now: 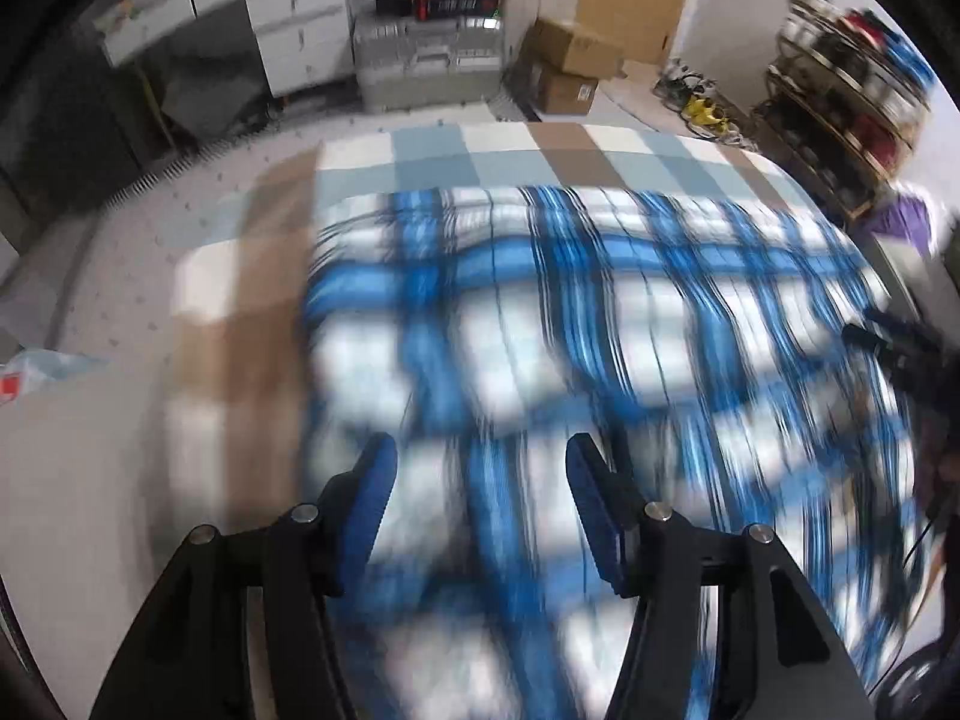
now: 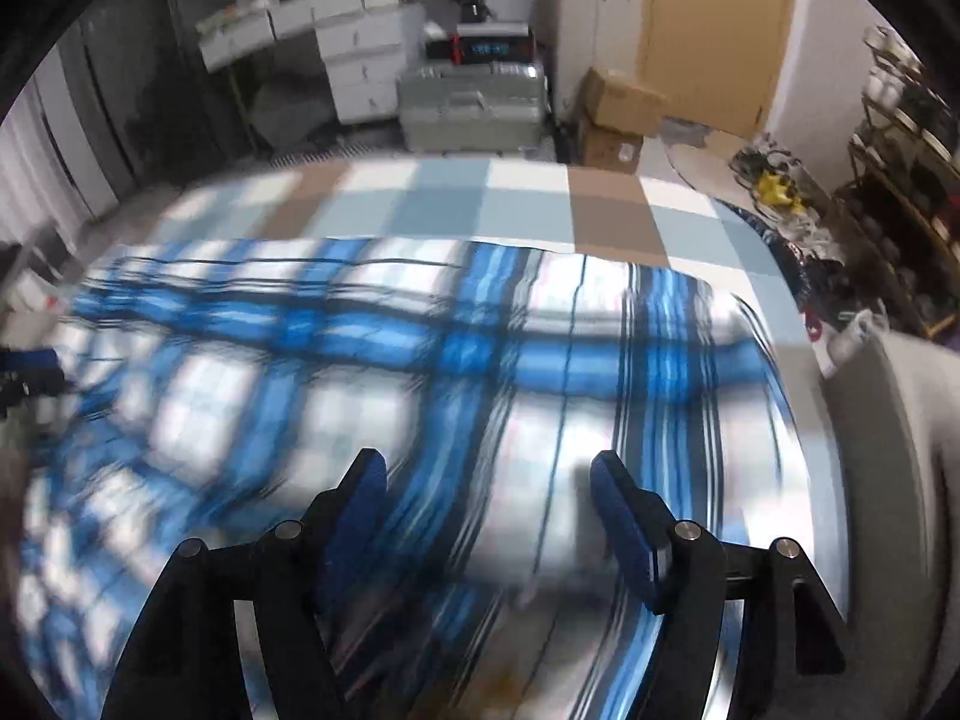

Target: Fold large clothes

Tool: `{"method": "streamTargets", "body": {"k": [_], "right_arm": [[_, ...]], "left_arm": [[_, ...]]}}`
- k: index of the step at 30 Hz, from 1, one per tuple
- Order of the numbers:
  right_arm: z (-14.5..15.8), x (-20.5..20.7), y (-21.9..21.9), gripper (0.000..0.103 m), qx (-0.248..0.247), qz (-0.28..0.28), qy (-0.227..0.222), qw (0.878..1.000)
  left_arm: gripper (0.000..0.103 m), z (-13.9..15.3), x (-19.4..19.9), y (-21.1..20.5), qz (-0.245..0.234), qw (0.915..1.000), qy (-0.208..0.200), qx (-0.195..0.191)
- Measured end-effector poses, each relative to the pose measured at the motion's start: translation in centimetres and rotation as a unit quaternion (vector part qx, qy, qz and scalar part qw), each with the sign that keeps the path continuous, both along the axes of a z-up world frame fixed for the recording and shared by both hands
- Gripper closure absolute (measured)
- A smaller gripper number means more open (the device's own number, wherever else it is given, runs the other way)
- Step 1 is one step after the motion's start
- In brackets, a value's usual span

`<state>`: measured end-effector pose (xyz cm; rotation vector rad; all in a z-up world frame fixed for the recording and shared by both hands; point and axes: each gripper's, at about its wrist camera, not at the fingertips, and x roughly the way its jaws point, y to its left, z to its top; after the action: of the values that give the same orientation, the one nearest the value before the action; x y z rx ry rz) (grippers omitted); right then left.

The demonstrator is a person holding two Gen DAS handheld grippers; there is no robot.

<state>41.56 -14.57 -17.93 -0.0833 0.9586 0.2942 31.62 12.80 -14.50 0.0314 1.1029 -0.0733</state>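
From my left, a checked bedcover (image 1: pixel 540 147) in brown, white and pale blue lies ahead at twelve o'clock. Beyond it I see a grey case (image 1: pixel 429 63), with stacked cardboard boxes (image 1: pixel 570 63) at one o'clock. White drawers (image 2: pixel 366 69) stand at eleven o'clock, a cluttered shelf rack (image 2: pixel 906 180) at two.

From close above, the plaid cloth (image 1: pixel 570 312) is viewed forward and downward by both wrist cameras; the checkered sheet (image 2: pixel 606 204) is shared.
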Motion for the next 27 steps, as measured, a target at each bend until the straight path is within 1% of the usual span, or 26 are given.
{"method": "streamTargets", "body": {"k": [1, 2, 3, 4, 5, 6, 7, 8, 9, 10, 11, 12, 14, 15, 17, 19, 20, 21, 22, 24, 25, 26, 27], "right_arm": [[1.1, -2.4, 0.1, 0.031, -0.003, 0.001, -0.013, 1.000], [1.8, -4.0, 0.1, 0.030, 0.000, 0.006, -0.017, 1.000], [2.9, -6.7, 0.2, 0.029, 0.015, 0.019, -0.022, 0.999], [3.8, -8.4, 0.1, 0.028, 0.035, 0.028, -0.027, 0.999], [4.9, -10.8, 0.1, 0.026, 0.068, 0.040, -0.037, 0.996], [5.7, -13.1, 0.1, 0.018, 0.092, 0.049, -0.042, 0.994], [6.2, -14.8, 0.4, 0.015, 0.115, 0.054, -0.047, 0.991], [6.7, -16.5, 0.4, 0.015, 0.133, 0.058, -0.050, 0.988], [7.1, -18.8, 0.4, 0.015, 0.149, 0.060, -0.053, 0.986], [7.3, -19.7, 0.5, 0.015, 0.156, 0.060, -0.056, 0.984], [7.6, -21.6, 0.5, 0.015, 0.169, 0.060, -0.063, 0.982], [7.6, -22.9, 0.6, 0.014, 0.175, 0.060, -0.064, 0.981], [7.7, -24.9, 0.9, 0.014, 0.182, 0.067, -0.058, 0.979], [7.8, -25.9, 1.1, 0.014, 0.185, 0.070, -0.060, 0.978], [7.8, -27.3, 1.2, 0.014, 0.194, 0.063, -0.067, 0.977], [7.5, -28.1, 0.9, 0.014, 0.214, 0.060, -0.062, 0.973], [7.2, -28.3, 0.6, 0.014, 0.219, 0.056, -0.060, 0.972], [7.0, -28.6, 0.5, 0.014, 0.221, 0.052, -0.057, 0.972], [6.8, -28.8, 0.3, 0.014, 0.219, 0.050, -0.056, 0.973], [6.4, -29.1, -0.2, 0.014, 0.211, 0.043, -0.056, 0.975], [6.2, -29.0, -0.4, 0.014, 0.207, 0.042, -0.057, 0.976], [5.9, -29.1, -0.8, 0.014, 0.200, 0.041, -0.056, 0.977], [5.6, -29.1, -1.3, 0.014, 0.194, 0.035, -0.056, 0.979]], "left_arm": [[0.049, 0.6, -2.4, 0.0, -0.005, 0.9999, -0.004, 0.011], [0.049, 1.2, -5.9, -0.1, -0.011, 0.9997, -0.011, 0.018], [0.049, 1.6, -6.7, -0.2, -0.013, 0.9996, -0.017, 0.015], [0.047, 1.8, -9.5, -0.4, -0.017, 0.9996, -0.022, 0.011], [0.042, 1.6, -10.6, -0.6, -0.017, 0.9997, -0.017, 0.010], [0.041, 1.2, -11.8, -0.9, -0.015, 0.9998, -0.010, 0.009], [0.041, 0.6, -13.4, -1.2, -0.013, 0.9999, -0.004, 0.003], [0.041, 0.0, -14.5, -1.3, -0.011, 0.9999, 0.002, -0.001], [0.041, -0.7, -14.9, -1.8, -0.008, 0.9999, 0.008, 0.006], [0.041, -1.6, -15.6, -2.1, -0.005, 0.9997, 0.014, 0.020], [0.041, -2.1, -15.8, -2.5, 0.001, 0.9994, 0.018, 0.030], [0.041, -2.6, -15.8, -2.5, 0.007, 0.9992, 0.023, 0.032], [0.041, -3.6, -15.8, -2.3, 0.015, 0.9992, 0.037, 0.001], [0.041, -3.8, -15.8, -2.7, 0.015, 0.9991, 0.039, -0.002], [0.042, -4.7, -15.3, -2.6, 0.023, 0.9987, 0.043, 0.012], [0.057, -5.4, -15.3, -1.9, 0.030, 0.9980, 0.056, -0.002], [0.068, -5.3, -15.2, -1.3, 0.032, 0.9983, 0.047, -0.009], [0.095, -5.3, -15.2, -0.8, 0.033, 0.9980, 0.051, -0.016], [0.100, -5.3, -15.2, -0.1, 0.040, 0.9972, 0.059, -0.023], [0.103, -4.9, -15.5, 1.4, 0.046, 0.9964, 0.054, -0.047], [0.103, -4.6, -15.8, 2.1, 0.052, 0.9961, 0.049, -0.051], [0.103, -3.9, -16.3, 3.0, 0.067, 0.9961, 0.034, -0.045], [0.103, -3.6, -16.7, 3.5, 0.071, 0.9963, 0.028, -0.039]]}}
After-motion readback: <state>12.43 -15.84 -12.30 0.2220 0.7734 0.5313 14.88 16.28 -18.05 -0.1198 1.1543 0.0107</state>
